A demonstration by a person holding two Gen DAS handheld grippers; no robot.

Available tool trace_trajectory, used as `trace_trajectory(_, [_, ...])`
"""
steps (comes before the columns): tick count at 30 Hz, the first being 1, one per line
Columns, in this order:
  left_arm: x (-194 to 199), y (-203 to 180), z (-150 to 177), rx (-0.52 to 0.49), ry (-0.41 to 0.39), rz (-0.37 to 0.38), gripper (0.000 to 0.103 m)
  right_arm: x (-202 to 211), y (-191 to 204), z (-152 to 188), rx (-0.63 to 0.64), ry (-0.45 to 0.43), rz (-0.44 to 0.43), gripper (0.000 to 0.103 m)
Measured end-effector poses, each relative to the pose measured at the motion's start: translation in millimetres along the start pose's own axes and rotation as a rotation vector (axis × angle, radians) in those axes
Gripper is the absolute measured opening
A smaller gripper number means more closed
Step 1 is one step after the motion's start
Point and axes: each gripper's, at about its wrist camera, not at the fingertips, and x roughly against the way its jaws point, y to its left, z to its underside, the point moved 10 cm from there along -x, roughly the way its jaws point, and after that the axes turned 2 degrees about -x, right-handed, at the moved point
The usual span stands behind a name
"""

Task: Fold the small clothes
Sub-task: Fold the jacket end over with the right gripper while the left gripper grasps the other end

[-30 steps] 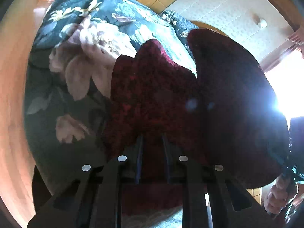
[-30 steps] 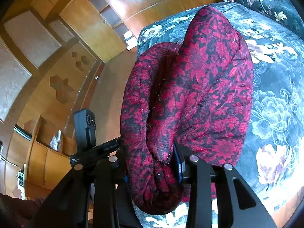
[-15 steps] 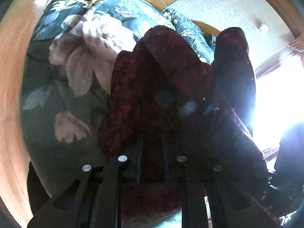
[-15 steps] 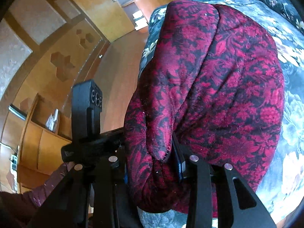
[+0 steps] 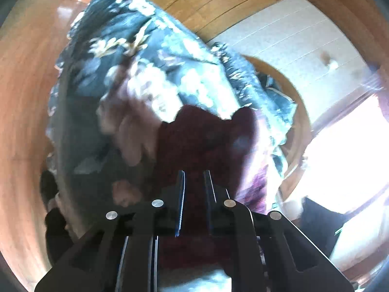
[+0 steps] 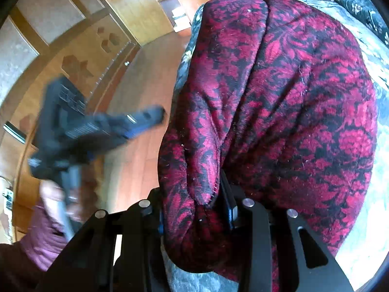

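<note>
A dark red and black flowered garment [image 6: 279,109] lies bunched in thick folds on the flowered bed cover [image 6: 380,141]. My right gripper [image 6: 194,194] is shut on a gathered fold at its near edge, and the cloth hides the left finger. In the right wrist view my left gripper [image 6: 155,114] is blurred and hangs over the floor, apart from the garment, with nothing in it. Its jaws are opening. In the left wrist view the left gripper [image 5: 193,174] points at the garment [image 5: 206,141], which lies beyond its fingertips.
The dark floral bed cover [image 5: 121,48] fills the left wrist view, with a pillow [image 6: 352,0] at its far end. Wooden floor [image 6: 150,77] and wooden cabinets [image 6: 73,36] lie to the left. A hand [image 6: 51,194] in a purple sleeve [image 6: 41,238] holds the left gripper. A bright window [image 5: 352,146] glares.
My left gripper has let go of the garment and drawn back and up from it. The right gripper has come lower with the garment, which now spreads wider on the bed.
</note>
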Motion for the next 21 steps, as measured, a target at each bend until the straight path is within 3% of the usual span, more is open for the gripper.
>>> trace_trajectory(1, [0.0, -7.1, -4.9, -0.002, 0.0, 0.009, 0.027, -5.2, 0.3, 1.1, 0.012, 0.005, 0.016, 0.036])
trace_trajectory(3, [-4.1, -21.7, -12.0, -0.025, 0.01, 0.02, 0.047, -7.8, 5.2, 3.8, 0.046, 0.0, 0.044, 0.039])
trace_trajectory(5, [-18.1, -39.2, -11.5, -0.056, 0.066, 0.043, 0.063, -4.2, 9.2, 6.1, 0.069, -0.012, 0.04, 0.046])
trace_trajectory(8, [-44.6, -53.4, -9.8, -0.128, 0.134, -0.004, 0.064, 3.3, 9.2, 5.7, 0.056, -0.046, -0.004, 0.054])
trace_trajectory(12, [-80.3, -53.2, 5.2, -0.173, 0.254, -0.071, 0.039, 15.1, 12.1, 5.6, 0.073, -0.096, -0.056, 0.06])
trace_trajectory(14, [-86.0, -53.1, 10.9, -0.189, 0.265, -0.086, 0.028, 20.9, 11.0, 7.1, 0.086, -0.114, -0.068, 0.063])
trace_trajectory(17, [-82.6, -56.3, 6.7, -0.211, 0.24, -0.109, 0.021, 31.7, 5.5, 9.5, 0.081, -0.133, -0.108, 0.066])
trace_trajectory(21, [-76.1, -62.7, 2.1, -0.253, 0.237, -0.129, 0.02, 66.2, -1.8, 15.6, 0.042, -0.155, -0.234, 0.068])
